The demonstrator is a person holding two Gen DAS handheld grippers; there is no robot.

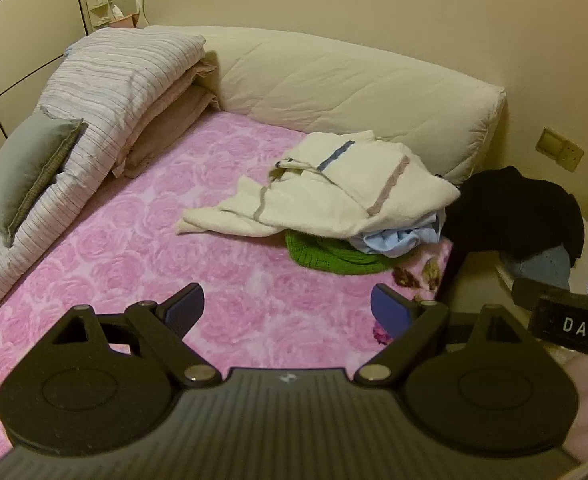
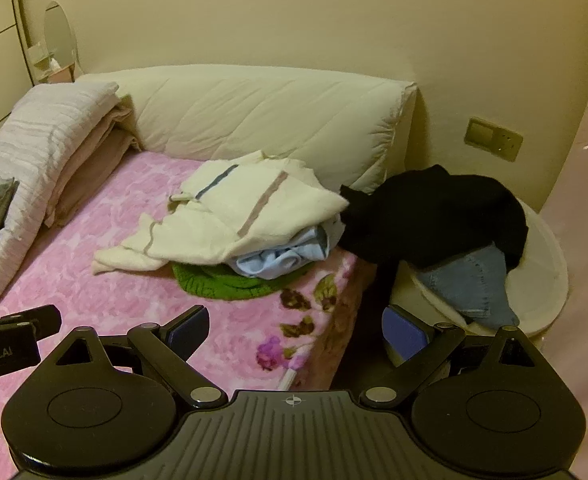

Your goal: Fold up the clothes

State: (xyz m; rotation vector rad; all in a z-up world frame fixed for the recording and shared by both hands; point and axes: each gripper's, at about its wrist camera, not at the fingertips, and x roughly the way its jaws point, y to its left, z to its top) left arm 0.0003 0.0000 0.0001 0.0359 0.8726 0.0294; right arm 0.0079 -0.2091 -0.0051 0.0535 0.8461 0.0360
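A pile of clothes lies at the right side of the pink floral bed (image 1: 134, 264) (image 2: 94, 280). On top is a cream garment (image 1: 333, 188) (image 2: 234, 212) with blue and mauve stripes, over a light blue piece (image 1: 401, 240) (image 2: 278, 258) and a green knit (image 1: 329, 254) (image 2: 222, 282). A black garment (image 1: 509, 208) (image 2: 433, 216) and blue jeans (image 1: 541, 266) (image 2: 473, 280) hang over a white basket (image 2: 541, 280) beside the bed. My left gripper (image 1: 288, 308) is open above the bedspread, short of the pile. My right gripper (image 2: 295, 330) is open over the bed's right edge. Both hold nothing.
Folded striped and beige bedding (image 1: 134, 92) (image 2: 54, 140) and a grey cushion (image 1: 30, 172) lie along the bed's left side. A cream padded headboard (image 1: 353, 92) (image 2: 262, 116) runs along the back. A wall socket (image 1: 559, 148) (image 2: 493, 138) sits at the right.
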